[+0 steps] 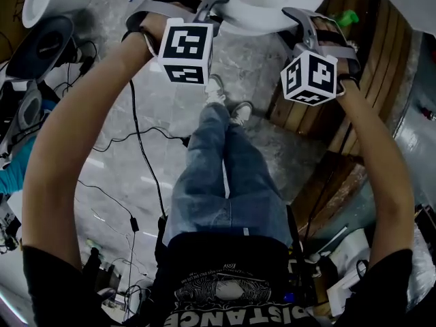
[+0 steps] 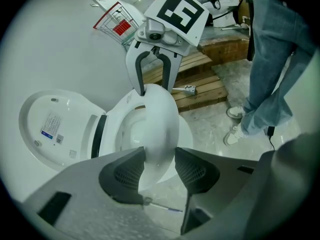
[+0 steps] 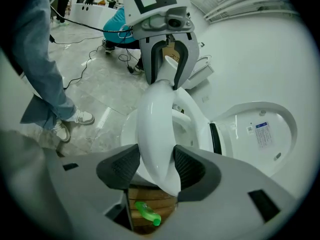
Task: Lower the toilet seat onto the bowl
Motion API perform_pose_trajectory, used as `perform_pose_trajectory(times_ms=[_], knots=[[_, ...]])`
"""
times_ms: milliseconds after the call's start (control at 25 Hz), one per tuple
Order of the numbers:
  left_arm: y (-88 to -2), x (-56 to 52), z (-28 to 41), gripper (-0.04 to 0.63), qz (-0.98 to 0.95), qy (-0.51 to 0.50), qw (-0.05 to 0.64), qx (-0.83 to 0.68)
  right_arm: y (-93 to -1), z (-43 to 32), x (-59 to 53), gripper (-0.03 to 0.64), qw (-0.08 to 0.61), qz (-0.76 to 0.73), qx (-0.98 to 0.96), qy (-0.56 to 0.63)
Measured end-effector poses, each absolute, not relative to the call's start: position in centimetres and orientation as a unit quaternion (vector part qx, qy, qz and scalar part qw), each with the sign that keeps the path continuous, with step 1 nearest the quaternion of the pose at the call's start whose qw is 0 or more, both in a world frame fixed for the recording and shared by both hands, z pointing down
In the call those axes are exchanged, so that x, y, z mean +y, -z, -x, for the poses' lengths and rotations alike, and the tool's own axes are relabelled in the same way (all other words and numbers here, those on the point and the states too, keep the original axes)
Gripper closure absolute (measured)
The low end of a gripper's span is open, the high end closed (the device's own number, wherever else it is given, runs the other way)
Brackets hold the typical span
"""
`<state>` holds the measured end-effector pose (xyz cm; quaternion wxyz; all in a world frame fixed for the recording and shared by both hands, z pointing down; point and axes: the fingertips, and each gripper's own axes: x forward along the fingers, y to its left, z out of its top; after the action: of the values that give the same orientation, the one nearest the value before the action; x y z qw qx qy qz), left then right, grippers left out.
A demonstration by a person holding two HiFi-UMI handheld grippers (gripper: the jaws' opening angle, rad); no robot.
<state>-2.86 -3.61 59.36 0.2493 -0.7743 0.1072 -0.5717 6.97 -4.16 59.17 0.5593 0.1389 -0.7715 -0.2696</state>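
Head view: both forearms reach to the toilet bowl [image 1: 272,16] at the frame's top edge; the lid is out of frame.
Gripper views: the lid [image 2: 50,124] stands raised back, label showing.
Right gripper view only: a green bottle [image 3: 146,213] lies on a wooden pallet [image 3: 150,196] below the jaws.
Left gripper view only: a pen [image 2: 162,207] lies on the floor.
Toilet seat [image 3: 155,119]: tilted, front raised off the bowl, spanning from one gripper to the other.
Left hand-held gripper [image 2: 160,166]: jaws wide, pads against the seat rim.
Right hand-held gripper [image 3: 156,166]: jaws wide, clamped on the opposite rim.

bright, even overhead light; fisheye edges dark and warped.
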Motion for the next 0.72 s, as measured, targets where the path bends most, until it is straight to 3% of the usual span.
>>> perform_pose_trajectory(times_ms=[720], knots=[[-67.8,-2.9,3.3,0.397,0.758,0.596,0.247,0.101,-67.4,-6.7,-3.3,0.399,0.591,-0.083,-0.752,0.280]])
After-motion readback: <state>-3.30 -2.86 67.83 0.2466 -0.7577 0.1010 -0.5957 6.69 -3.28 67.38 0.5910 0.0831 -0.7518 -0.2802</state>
